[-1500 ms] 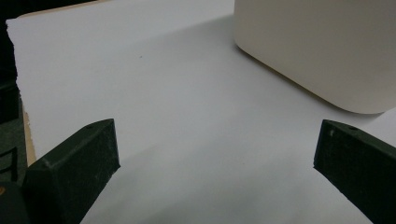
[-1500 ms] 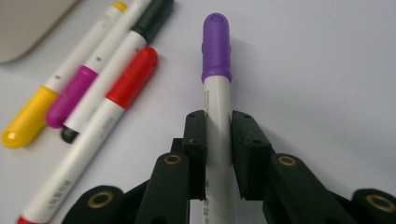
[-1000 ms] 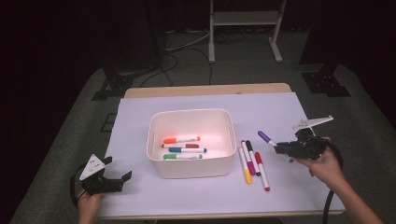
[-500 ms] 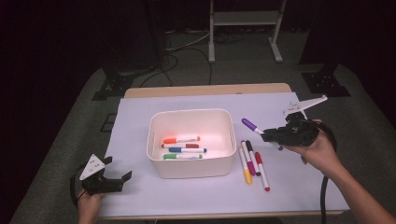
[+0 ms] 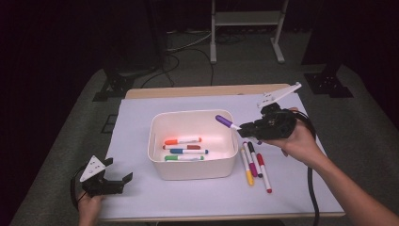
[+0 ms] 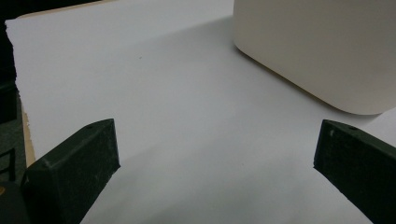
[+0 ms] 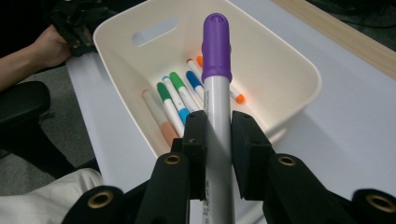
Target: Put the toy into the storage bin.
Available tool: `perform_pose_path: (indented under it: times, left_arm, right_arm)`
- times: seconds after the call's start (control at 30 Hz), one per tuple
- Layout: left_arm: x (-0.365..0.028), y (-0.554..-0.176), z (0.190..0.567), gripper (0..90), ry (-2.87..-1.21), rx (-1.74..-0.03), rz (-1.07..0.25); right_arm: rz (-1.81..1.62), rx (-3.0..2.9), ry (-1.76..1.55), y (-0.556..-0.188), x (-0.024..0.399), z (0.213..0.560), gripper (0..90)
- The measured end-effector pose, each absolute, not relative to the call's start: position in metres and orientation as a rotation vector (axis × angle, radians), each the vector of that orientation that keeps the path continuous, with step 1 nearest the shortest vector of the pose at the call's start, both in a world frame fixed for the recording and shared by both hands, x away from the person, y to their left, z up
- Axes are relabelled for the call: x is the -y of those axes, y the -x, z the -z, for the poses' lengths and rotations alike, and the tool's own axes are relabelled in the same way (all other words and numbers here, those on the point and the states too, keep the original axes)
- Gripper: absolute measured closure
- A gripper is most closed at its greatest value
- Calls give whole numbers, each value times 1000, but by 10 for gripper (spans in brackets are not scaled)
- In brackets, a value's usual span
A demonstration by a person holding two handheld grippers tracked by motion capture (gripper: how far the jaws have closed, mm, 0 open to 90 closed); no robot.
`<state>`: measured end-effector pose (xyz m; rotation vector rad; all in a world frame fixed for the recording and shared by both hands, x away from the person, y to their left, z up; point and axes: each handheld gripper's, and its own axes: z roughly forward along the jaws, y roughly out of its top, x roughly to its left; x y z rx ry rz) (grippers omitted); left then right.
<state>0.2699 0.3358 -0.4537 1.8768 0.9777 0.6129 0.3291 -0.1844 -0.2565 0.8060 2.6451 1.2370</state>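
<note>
A: Where is there free room on the worktop (image 5: 141, 122)?

B: Its whole left side is bare white surface, from the far left corner down to the near left corner, where the left claw (image 5: 115, 179) rests in the person's left hand (image 5: 89, 207). The near edge in front of the white bin (image 5: 193, 167) is also free. The bin sits about mid-worktop. Between its right wall and the right edge lie three loose markers (image 5: 254, 162), side by side: one yellow-capped, one dark-capped, one red-capped.

A: And the left claw's state?

B: Spread wide, nothing between the jaws. In the left gripper view the two black jaws stand far apart over bare white surface, with a rounded corner of the bin at upper right.

A: The right claw?

B: The right claw (image 7: 217, 135) is closed tight on the purple marker (image 7: 215, 70), gripping its grey-white barrel. The purple cap points forward, out past the jaws. In the high view the right hand (image 5: 296, 139) holds it raised, just beside the bin's right rim, with the marker's cap end reaching over that rim.

A: How does the marker look?

B: Glossy purple cap with a rounded tip, pale barrel with small print too fine to read.

A: What does the right gripper view add?

B: It looks down into the bin: an oval handle slot in the far wall, and markers on the floor with green, blue, orange and brownish caps. Beyond the bin's far end it also catches the left hand with its claw.
</note>
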Motion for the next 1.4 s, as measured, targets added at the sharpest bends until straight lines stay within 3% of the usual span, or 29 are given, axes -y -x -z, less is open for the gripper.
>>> perform_pose_path:
  times: [0.57,1.4]
  left_arm:
    - [-336,-270,454,0,-1871,-976,-611]
    - [-337,-270,454,0,-1864,-977,-607]
  right_arm:
    - [-1232,-2771,-605,-338,119,257,757]
    - [-1192,-2956,-449,-364,49,304,756]
